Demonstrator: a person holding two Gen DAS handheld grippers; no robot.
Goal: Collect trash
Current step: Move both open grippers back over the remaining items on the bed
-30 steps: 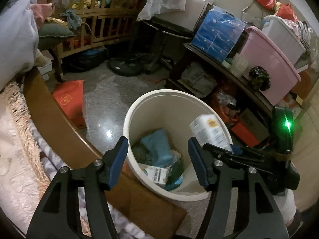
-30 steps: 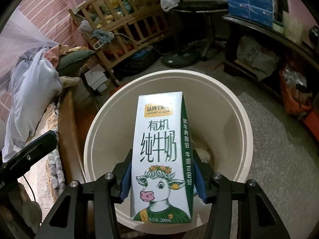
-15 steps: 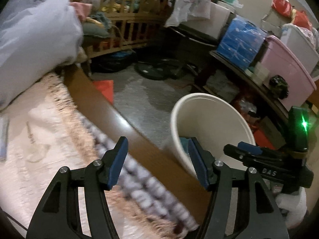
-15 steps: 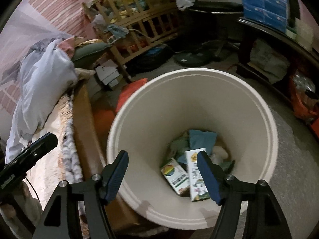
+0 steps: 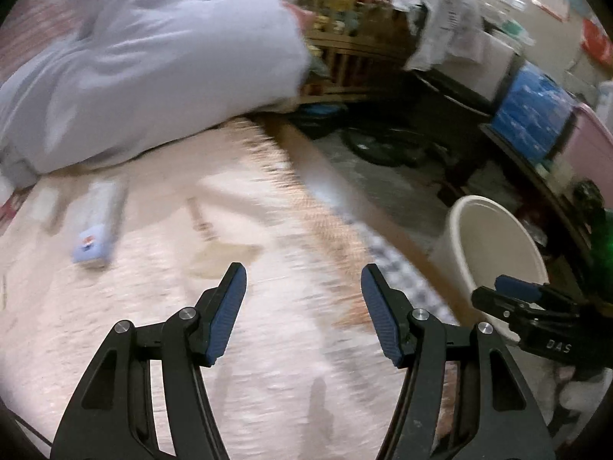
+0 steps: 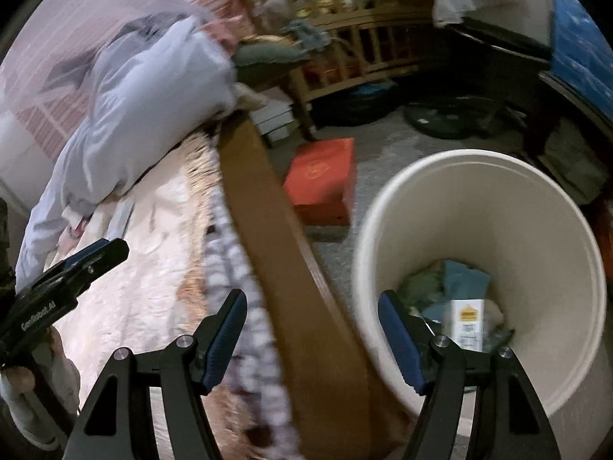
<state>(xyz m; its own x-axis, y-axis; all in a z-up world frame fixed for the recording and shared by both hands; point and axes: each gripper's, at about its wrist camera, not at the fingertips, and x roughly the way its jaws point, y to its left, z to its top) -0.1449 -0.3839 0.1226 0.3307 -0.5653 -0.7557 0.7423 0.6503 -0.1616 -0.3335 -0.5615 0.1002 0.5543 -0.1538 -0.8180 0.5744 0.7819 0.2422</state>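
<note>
A cream trash bucket (image 6: 536, 207) stands on the floor beside the bed; it also shows in the left wrist view (image 5: 482, 230). Inside lie a white milk carton (image 6: 467, 320) and blue and green scraps (image 6: 465, 280). My right gripper (image 6: 312, 329) is open and empty, over the bed's wooden edge (image 6: 264, 207) left of the bucket. My left gripper (image 5: 302, 303) is open and empty above the pink bed cover (image 5: 153, 306). A small light-blue packet (image 5: 94, 245) lies on the cover to its far left. A flat clear wrapper (image 5: 222, 257) lies just ahead of it.
A pale blue quilt (image 5: 145, 65) is heaped at the bed's head. A red box (image 6: 322, 176) sits on the floor by the bucket. A wooden crib (image 6: 367, 38), a fan base (image 5: 387, 145) and shelves with blue and pink boxes (image 5: 532, 115) stand beyond.
My right gripper opened and the milk carton dropped into the bucket. Both grippers then swung left, away from the bucket, towards the bed.
</note>
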